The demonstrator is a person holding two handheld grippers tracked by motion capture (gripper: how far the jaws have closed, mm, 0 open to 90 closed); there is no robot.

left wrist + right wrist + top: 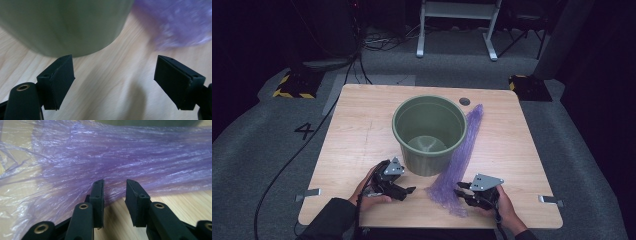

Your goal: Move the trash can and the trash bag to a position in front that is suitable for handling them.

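Crinkled purple film (120, 157) apparently just touches the part-open right gripper (114, 192); left gripper (113, 75) gapes beside the smooth round bucket (65, 25).

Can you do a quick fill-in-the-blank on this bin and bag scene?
1. The green bin stands ____ on the wooden table.
2. The thin plastic bag lying stretched out beside the bin is ____ in colour.
3. The left gripper has its jaws wide ____, nothing between them.
4. The right gripper points at the ____.

Missing words: upright; purple; open; bag
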